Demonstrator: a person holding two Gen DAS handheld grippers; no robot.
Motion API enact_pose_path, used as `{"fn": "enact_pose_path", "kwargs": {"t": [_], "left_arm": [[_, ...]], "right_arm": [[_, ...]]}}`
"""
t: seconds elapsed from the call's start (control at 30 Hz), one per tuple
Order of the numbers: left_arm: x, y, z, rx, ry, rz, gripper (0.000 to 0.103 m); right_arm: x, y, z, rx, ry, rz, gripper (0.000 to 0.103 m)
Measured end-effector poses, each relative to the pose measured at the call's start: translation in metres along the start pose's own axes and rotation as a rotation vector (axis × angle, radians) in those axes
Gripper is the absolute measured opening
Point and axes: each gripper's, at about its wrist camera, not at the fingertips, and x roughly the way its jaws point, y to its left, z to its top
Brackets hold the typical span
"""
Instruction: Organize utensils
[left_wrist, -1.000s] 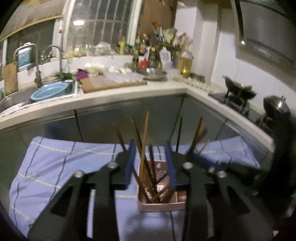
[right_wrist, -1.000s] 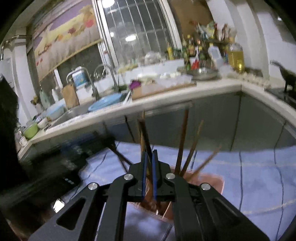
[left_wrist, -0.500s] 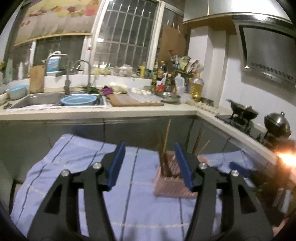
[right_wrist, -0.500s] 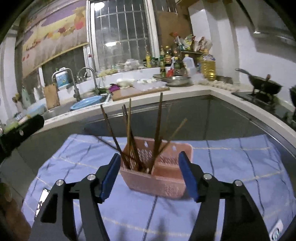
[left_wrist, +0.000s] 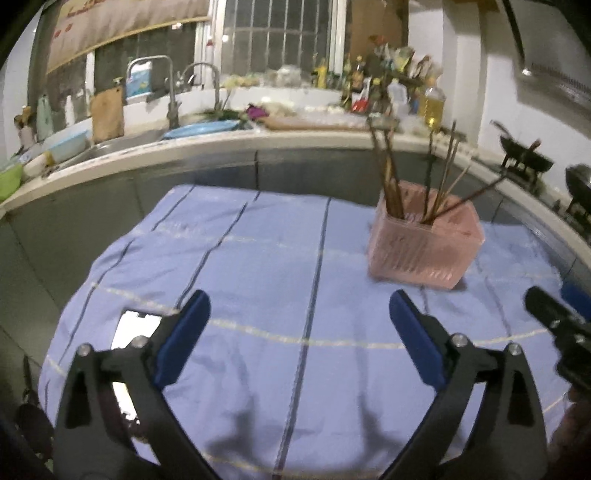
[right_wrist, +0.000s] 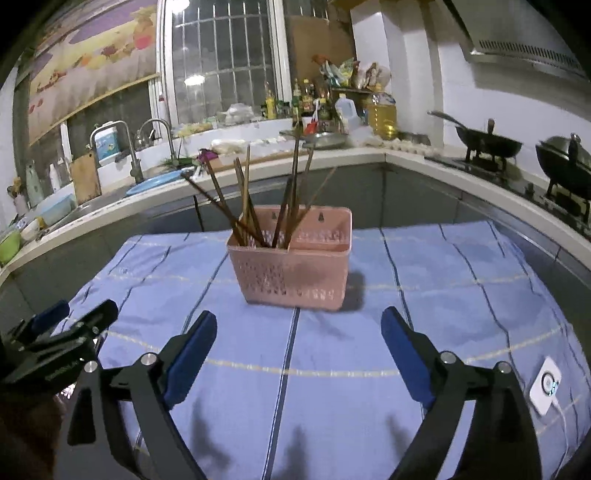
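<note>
A: Pink basket (right_wrist: 291, 267) mid-cloth (right_wrist: 443, 295), chopsticks (right_wrist: 255, 199) standing inside, leaning apart.
B: Left gripper (left_wrist: 299, 325), right gripper (right_wrist: 299, 334): jaws opening wide, empty. A second ago both were among the chopsticks; now short of the basket.

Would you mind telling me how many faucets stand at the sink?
2: a squared faucet on the left, in front of the blue-labelled box, and a curved gooseneck faucet just right of it, both behind the sink. Clutter may hide others.
</note>
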Motion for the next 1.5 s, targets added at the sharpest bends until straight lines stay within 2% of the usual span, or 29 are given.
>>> {"fn": "enact_pose_path", "kwargs": {"t": [0.2, 0.37, 0.63, 0.97, 1.5], "left_arm": [[0.003, -0.003, -0.018, 0.055, 0.025, 0.056, 0.097], [0.004, -0.003, -0.021, 0.058, 0.031, 0.079, 0.097], [0.003, -0.004, -0.021, 0.076, 0.005, 0.103, 0.097], [0.0, -0.014, -0.024, 0.105, -0.024, 0.176, 0.097], [-0.004, -0.03, -0.019, 0.122, -0.006, 0.16, 0.097]], "right_arm": [[0.002, -0.001, -0.014, 0.018, 0.033, -0.013, 0.091], [0.002, -0.002, -0.015, 0.024, 0.035, -0.011, 0.091], [-0.001, -0.001, -0.015, 0.028, 0.033, -0.014, 0.092], [-0.006, -0.001, -0.014, 0.04, 0.03, -0.014, 0.093], [-0.016, 0.008, -0.016, 0.033, 0.024, -0.007, 0.093]]}}
